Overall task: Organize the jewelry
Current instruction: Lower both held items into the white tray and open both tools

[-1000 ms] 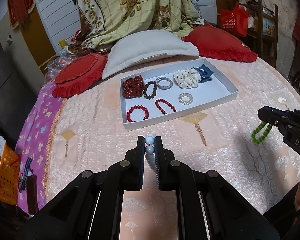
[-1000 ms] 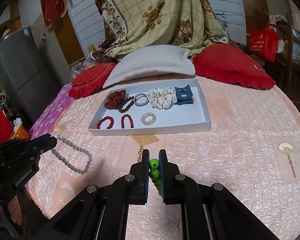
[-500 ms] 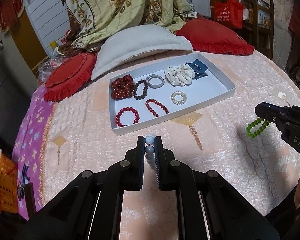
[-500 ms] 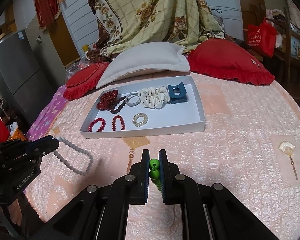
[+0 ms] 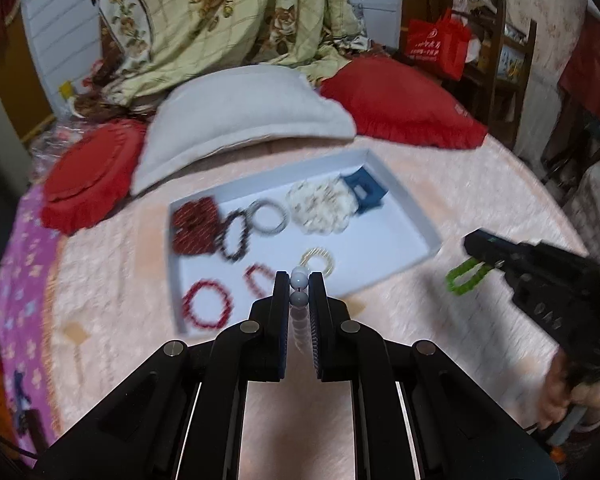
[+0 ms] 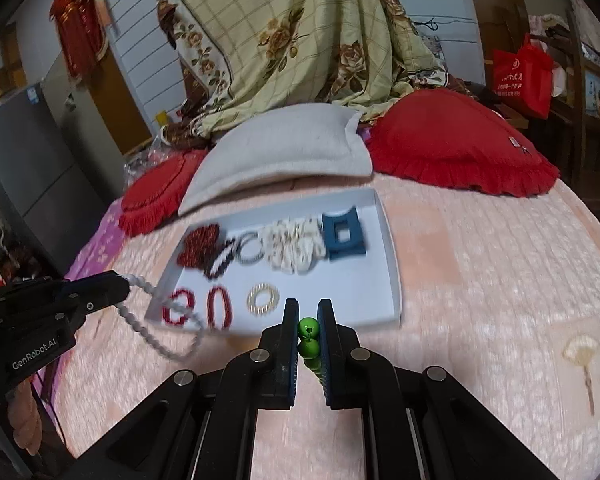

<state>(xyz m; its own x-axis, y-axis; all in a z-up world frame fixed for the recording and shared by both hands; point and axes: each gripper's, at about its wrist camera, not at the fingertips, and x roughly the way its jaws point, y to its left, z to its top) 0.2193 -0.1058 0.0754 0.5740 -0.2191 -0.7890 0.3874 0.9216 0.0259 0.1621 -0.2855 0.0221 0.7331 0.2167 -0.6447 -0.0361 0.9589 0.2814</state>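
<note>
Grey beads [image 5: 299,280] sit pinched in the closed left gripper [image 5: 299,286]; the right gripper [image 6: 309,326] clamps green beads [image 6: 309,326]. Both hang near the blurred, seemingly white tray [image 6: 390,248].

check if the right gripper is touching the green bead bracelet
Touching: the right wrist view shows the right gripper with both fingers pressed on two beads of the green bead bracelet.

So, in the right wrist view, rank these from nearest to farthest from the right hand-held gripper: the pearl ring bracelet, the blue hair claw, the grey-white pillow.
From the right hand-held gripper, which grips a green bead bracelet:
1. Pearl ring bracelet, front row of the white tray, just ahead and slightly left.
2. Blue hair claw, back right of the tray.
3. Grey-white pillow, beyond the tray.
</note>
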